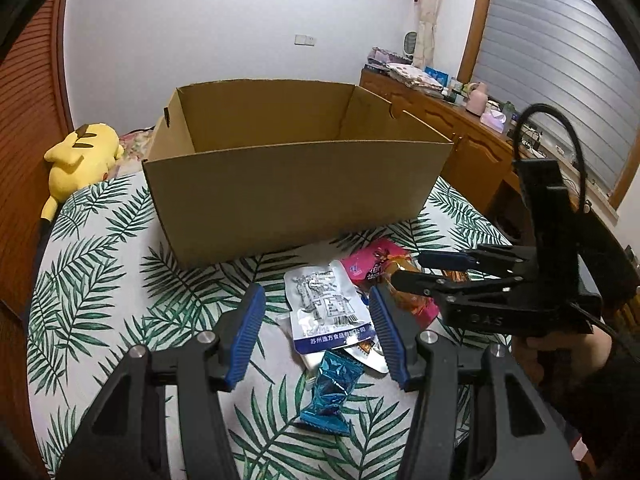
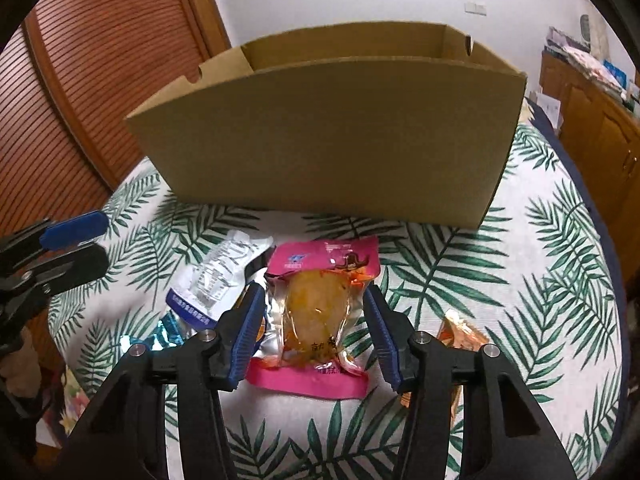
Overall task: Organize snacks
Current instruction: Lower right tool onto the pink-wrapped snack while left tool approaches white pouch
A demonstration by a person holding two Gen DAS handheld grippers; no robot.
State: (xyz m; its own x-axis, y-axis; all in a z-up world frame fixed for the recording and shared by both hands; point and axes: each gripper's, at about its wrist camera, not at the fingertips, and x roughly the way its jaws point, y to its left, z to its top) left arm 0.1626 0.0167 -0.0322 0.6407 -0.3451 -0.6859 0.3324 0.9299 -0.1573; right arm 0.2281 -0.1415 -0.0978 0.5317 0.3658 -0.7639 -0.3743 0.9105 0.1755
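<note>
An open cardboard box [image 1: 296, 184] [image 2: 328, 136] stands on the leaf-print table [image 1: 96, 264]. Snack packets lie in front of it: a silver and white pouch [image 1: 326, 304] [image 2: 218, 276], a blue foil packet [image 1: 330, 390], and a pink pouch with a yellow snack [image 2: 316, 316] [image 1: 372, 264]. My left gripper [image 1: 316, 336] is open above the silver pouch and blue packet. My right gripper [image 2: 314, 328] is open with its fingers either side of the pink pouch; it also shows in the left wrist view [image 1: 408, 270].
An orange packet [image 2: 460, 336] lies right of the right gripper. A yellow plush toy [image 1: 82, 156] sits at the table's far left. A wooden cabinet [image 1: 452, 128] with clutter stands at the right, a wooden slatted door [image 2: 76, 92] at the left.
</note>
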